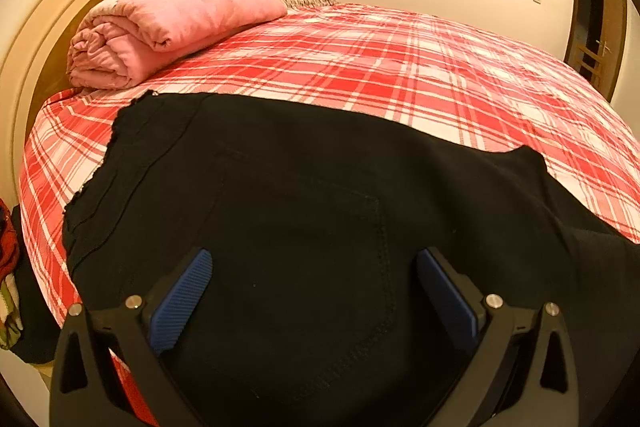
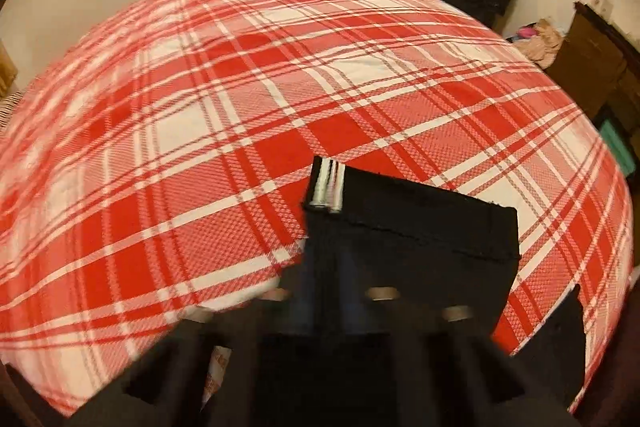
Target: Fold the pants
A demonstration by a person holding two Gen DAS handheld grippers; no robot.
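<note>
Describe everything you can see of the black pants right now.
The black pants lie on the red plaid bedsheet, waist end toward the headboard, with a stitched back pocket facing up. The fabric looks like thick denim, and the waistband edge looks frayed. The left hand-held gripper hangs open over the pocket. In the right wrist view, the hem end is lifted in the right hand-held gripper, showing a white-striped edge.

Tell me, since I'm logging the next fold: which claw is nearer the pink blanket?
Left. The left claw hangs open over the black pants, with the rolled pink blanket ahead by the headboard. The right claw holds a pant leg hem; no blanket shows there.
</note>
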